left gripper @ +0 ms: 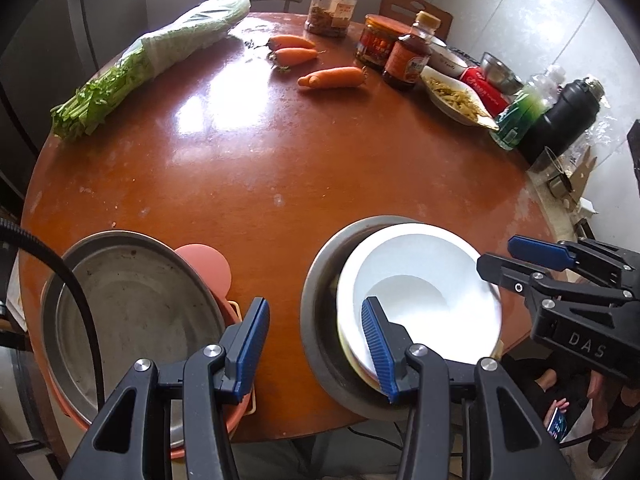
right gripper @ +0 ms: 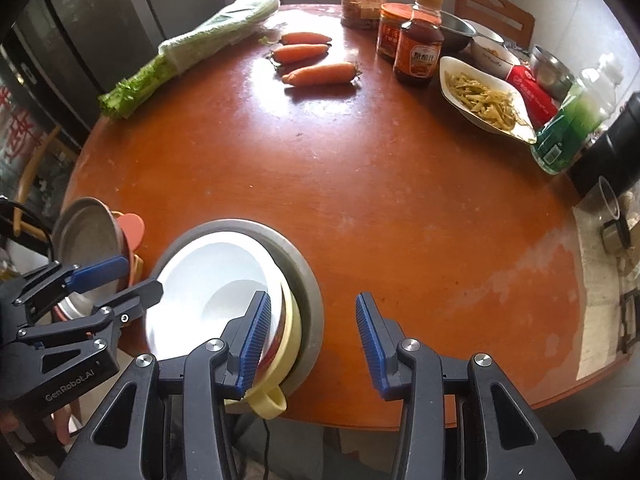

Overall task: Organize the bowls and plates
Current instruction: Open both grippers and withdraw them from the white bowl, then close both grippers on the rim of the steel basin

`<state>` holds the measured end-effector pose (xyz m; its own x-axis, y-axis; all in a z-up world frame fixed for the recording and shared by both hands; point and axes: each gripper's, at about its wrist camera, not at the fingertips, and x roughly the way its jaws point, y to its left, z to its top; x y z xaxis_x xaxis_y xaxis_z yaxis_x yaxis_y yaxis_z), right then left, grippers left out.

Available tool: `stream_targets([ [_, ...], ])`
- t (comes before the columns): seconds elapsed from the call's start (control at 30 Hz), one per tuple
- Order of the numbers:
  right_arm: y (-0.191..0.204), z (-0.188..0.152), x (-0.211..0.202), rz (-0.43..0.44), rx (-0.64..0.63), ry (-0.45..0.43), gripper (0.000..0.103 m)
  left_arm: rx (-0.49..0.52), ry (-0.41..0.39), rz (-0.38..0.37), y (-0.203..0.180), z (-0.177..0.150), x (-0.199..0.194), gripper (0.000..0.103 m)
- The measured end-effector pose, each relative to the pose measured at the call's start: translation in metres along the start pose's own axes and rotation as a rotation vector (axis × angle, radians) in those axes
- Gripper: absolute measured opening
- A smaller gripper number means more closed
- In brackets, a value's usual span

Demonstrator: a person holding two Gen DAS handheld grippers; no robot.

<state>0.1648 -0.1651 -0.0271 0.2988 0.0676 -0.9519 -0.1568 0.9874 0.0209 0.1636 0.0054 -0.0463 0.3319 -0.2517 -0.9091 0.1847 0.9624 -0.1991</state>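
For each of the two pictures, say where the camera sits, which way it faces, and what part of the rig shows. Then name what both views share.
Left wrist: on the left gripper, looking across the round table; its open fingers straddle the gap between the metal pan and the white bowl; the right gripper shows at right.
Right wrist: on the right gripper, facing likewise, right of the white bowl; the left gripper shows at left.
Shared: bowl stack, carrots, greens, jars.
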Motion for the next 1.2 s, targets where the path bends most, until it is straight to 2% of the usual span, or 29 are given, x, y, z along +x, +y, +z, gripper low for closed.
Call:
stream_targets([
  [0.3, -0.002, 0.004, 0.007, -0.014, -0.021, 0.023, 0.047, 0.012, 0.040, -0.014, -0.003, 0.005, 0.016, 0.048],
  [0.5, -0.013, 0.008, 0.015, 0.007, 0.008, 0.044, 0.057, 0.033, 0.054, -0.021, -0.010, 0.007, 0.021, 0.048],
  [0.8, -0.014, 0.007, 0.022, 0.114, 0.028, 0.131, 0.058, 0.016, 0.091, -0.043, -0.006, 0.006, 0.032, 0.048],
  [0.93, -0.017, 0.004, 0.026, 0.226, 0.070, 0.171, 0.058, 0.017, 0.112, -0.072, -0.005, 0.004, 0.034, 0.048],
  [1.07, -0.004, 0.002, 0.035, 0.153, 0.015, 0.205, 0.058, 0.029, 0.122, -0.045, -0.006, 0.005, 0.035, 0.048],
  [1.2, 0.003, 0.002, 0.045, 0.207, 0.018, 0.237, 0.059, 0.035, 0.140, -0.040, -0.007, 0.004, 0.039, 0.048],
])
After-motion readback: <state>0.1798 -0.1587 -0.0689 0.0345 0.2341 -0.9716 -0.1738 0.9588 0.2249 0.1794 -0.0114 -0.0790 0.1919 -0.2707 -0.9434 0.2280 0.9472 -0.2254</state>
